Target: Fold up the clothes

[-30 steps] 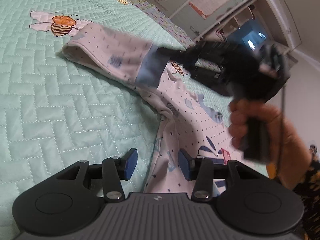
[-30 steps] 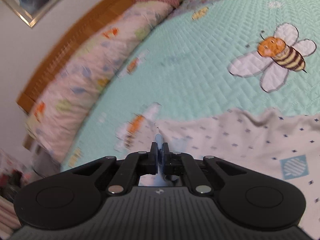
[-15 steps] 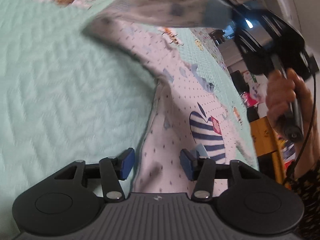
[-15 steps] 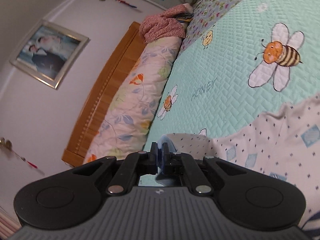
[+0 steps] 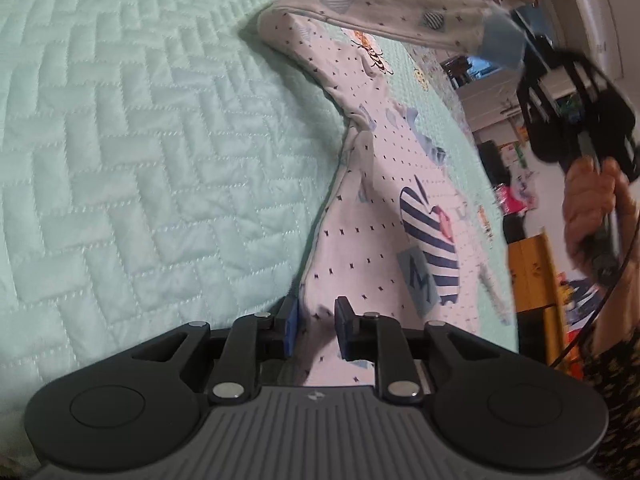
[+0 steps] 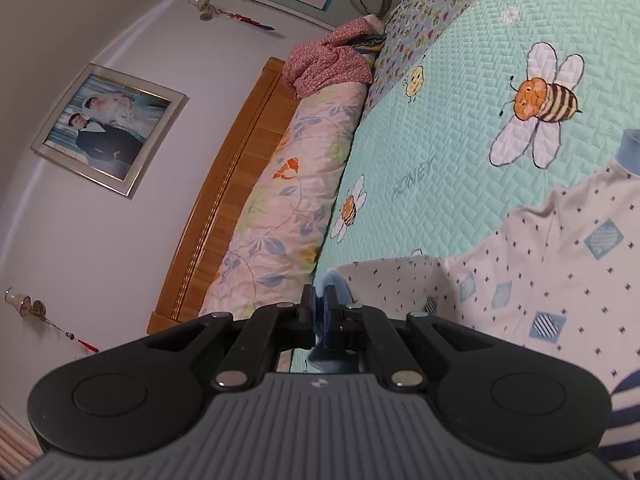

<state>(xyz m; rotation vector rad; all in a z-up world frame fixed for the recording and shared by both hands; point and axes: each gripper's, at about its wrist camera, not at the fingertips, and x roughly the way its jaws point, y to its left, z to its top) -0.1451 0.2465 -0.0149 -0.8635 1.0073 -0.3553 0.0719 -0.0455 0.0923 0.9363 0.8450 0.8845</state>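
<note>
A white baby top with small dark marks and a striped navy patch lies on the mint quilt. My left gripper sits low at its near hem; the jaws are closing, with fabric between the blue pads. My right gripper is shut on the sleeve's blue cuff. In the left wrist view that sleeve is lifted off the bed and stretched toward the right, with the cuff at the right gripper, which a hand holds. The top's body spreads to the right.
A flowered bolster lies along the wooden headboard, with a red patterned cloth pile at its far end. A framed picture hangs on the wall. A yellow cabinet stands beyond the bed's right edge.
The right gripper has lifted the cuff up and away, raising the sleeve off the quilt. The left gripper moved in over the hem and its jaws narrowed around the fabric.
</note>
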